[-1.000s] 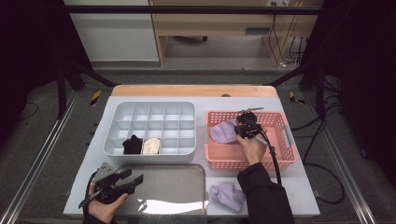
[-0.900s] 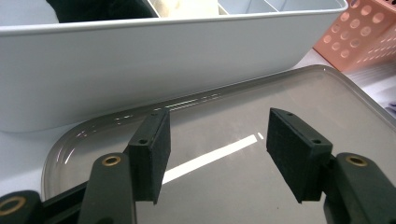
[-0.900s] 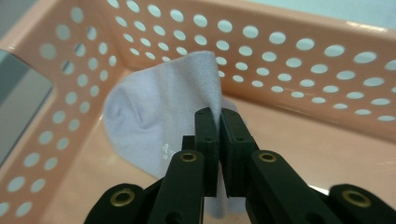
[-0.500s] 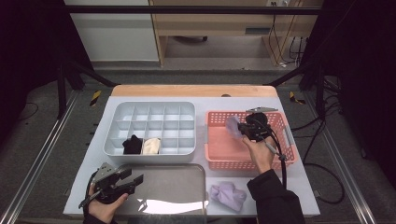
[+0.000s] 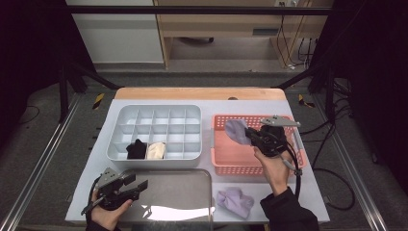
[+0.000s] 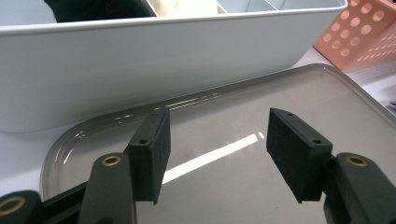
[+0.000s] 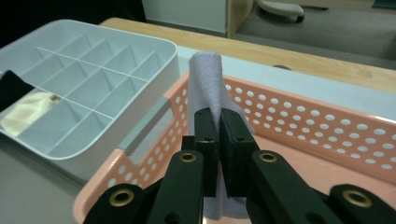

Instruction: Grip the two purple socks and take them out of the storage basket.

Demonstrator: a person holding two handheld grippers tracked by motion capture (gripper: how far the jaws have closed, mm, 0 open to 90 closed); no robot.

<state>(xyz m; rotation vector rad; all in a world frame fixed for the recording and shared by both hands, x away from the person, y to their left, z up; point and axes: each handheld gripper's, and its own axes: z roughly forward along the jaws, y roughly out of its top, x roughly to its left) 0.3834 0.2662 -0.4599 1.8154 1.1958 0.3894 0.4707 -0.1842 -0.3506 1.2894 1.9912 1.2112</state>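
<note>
the right gripper (image 5: 251, 136) pinches a soft lavender cloth sock (image 7: 210, 88) above the pink perforated plastic basket (image 5: 231, 159), its left rim beside the white divided plastic tray (image 5: 190, 155), while the left gripper (image 6: 217, 156) hovers spread over the near grey metal tray (image 6: 336, 112).

The right claw (image 7: 218, 135) has its two black jaws pinched tight on a lavender cloth (image 7: 208, 84), which rises in a rolled fold above the jaw tips and hangs below them. Behind it lies the pink perforated basket (image 7: 327, 135), the cloth held over its near-left corner. Beside the basket stands a pale grey divided tray (image 7: 93, 70); one compartment holds a cream cloth (image 7: 23, 114), the next a black one (image 7: 11, 88). A wooden strip (image 7: 299, 58) runs along the worktop's far edge.
</note>
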